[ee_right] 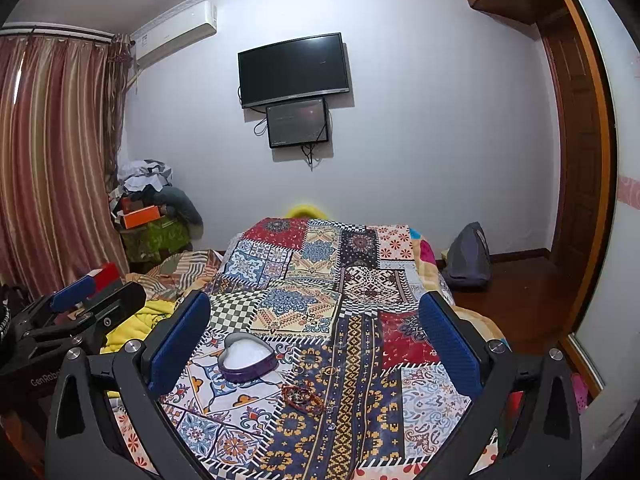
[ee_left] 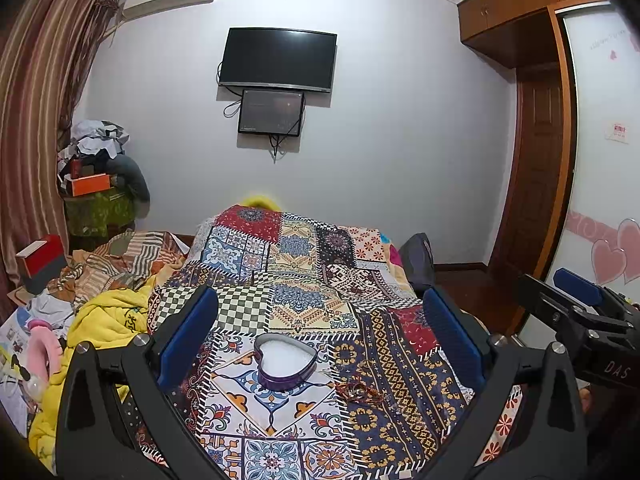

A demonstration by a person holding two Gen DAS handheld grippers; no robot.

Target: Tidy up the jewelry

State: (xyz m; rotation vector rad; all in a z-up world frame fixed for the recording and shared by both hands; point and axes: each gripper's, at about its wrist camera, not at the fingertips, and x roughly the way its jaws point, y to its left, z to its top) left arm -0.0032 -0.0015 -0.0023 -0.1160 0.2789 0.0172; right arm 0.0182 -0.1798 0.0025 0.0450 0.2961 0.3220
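A purple heart-shaped tin [ee_left: 285, 364] with a white lining sits open on the patchwork cloth [ee_left: 304, 280]; it also shows in the right wrist view [ee_right: 247, 359]. A small heap of red-brown bead bracelets [ee_left: 360, 391] lies just right of it, seen too in the right wrist view [ee_right: 301, 396], with small rings [ee_right: 329, 370] nearby. My left gripper [ee_left: 320, 322] is open and empty, held above the tin. My right gripper [ee_right: 316, 326] is open and empty, above the jewelry. Each gripper shows at the edge of the other's view.
The cloth covers a raised surface with a yellow blanket [ee_left: 104, 316] and clutter to its left. A grey bag [ee_right: 468, 256] stands on the wood floor at right. A TV [ee_left: 278, 60] hangs on the far wall.
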